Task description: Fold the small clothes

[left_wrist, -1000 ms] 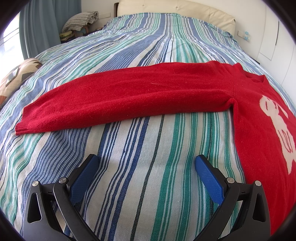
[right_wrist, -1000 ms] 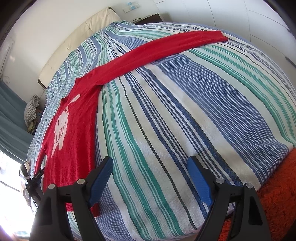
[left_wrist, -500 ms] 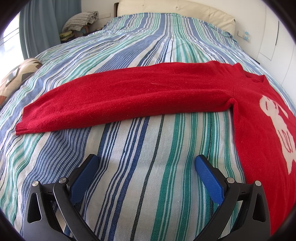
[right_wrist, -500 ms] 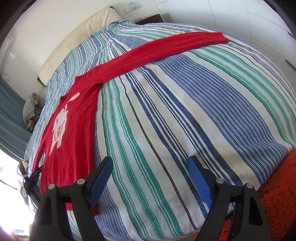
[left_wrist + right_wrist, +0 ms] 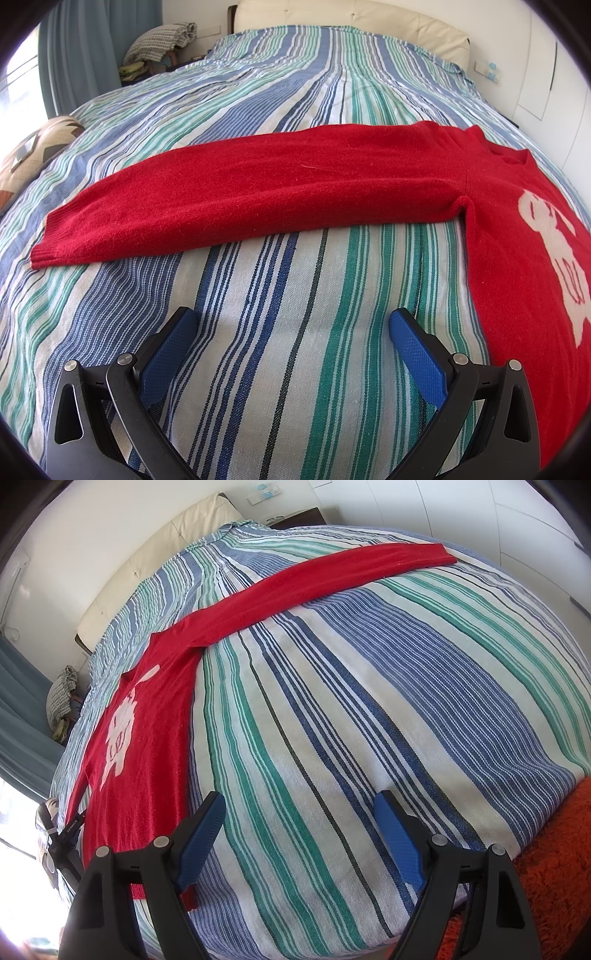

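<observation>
A red knit sweater (image 5: 498,236) with a white figure on its chest lies flat on a striped bedspread (image 5: 295,350). One sleeve (image 5: 258,192) stretches out to the left in the left wrist view. My left gripper (image 5: 293,328) is open and empty above the bedspread, just short of that sleeve. In the right wrist view the sweater (image 5: 147,746) lies at the left and its other sleeve (image 5: 332,579) reaches to the far right. My right gripper (image 5: 299,810) is open and empty above the bedspread (image 5: 369,701), its left finger at the sweater's lower edge.
A cream headboard (image 5: 351,22) stands at the far end of the bed. A patterned cushion (image 5: 33,151) lies at the left edge. Folded cloth sits on a stand (image 5: 159,40) by the blue curtain. An orange shaggy rug (image 5: 546,867) lies beside the bed. White closet doors (image 5: 517,524) stand at right.
The right wrist view has shifted a little, so the sweater sits further right and lower in the frame. The left gripper has not moved. Both grippers stay open.
</observation>
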A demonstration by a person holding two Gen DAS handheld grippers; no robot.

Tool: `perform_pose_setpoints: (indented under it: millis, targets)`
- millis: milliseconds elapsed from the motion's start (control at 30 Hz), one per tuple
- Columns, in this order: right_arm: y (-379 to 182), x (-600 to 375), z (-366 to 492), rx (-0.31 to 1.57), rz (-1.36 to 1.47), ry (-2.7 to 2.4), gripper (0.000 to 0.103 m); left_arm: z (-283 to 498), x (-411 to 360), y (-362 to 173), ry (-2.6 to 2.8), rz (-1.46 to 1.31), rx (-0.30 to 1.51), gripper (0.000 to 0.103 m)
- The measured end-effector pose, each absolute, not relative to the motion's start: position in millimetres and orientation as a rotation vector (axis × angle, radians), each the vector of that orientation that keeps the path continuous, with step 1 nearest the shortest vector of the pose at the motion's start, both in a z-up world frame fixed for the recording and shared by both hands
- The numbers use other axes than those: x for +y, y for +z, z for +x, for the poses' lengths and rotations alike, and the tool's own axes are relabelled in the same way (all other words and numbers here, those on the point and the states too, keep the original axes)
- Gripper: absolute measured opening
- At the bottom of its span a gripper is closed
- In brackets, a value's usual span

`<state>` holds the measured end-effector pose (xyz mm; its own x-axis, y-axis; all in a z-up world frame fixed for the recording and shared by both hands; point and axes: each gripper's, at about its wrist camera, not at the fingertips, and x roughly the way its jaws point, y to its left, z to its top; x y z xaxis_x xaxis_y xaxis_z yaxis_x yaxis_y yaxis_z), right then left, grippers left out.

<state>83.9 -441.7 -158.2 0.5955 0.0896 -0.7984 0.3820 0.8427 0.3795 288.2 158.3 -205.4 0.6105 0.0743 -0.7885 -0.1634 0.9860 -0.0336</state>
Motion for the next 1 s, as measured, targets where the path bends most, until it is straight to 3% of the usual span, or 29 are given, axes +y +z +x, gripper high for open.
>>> perform_pose_setpoints:
  millis: [333, 667, 833, 1000]
  targets:
    - [-153, -452, 79, 0.898, 0.632, -0.177, 0.082, 288, 158, -205, 0.138, -0.106, 0.904, 0.103]
    - [-102, -571, 100, 0.613, 0.900, -0.178, 0.082, 288, 158, -205, 0.138, -0.106, 0.904, 0.103]
    - [-127, -669, 139, 0.642, 1.080, -0.247, 0.080, 288, 158, -205, 0.138, -0.106, 0.904, 0.103]
    - [-157, -697, 159, 0.642, 1.242, -0.202, 0.075, 288, 158, -205, 0.138, -0.106, 0.904, 0.103]
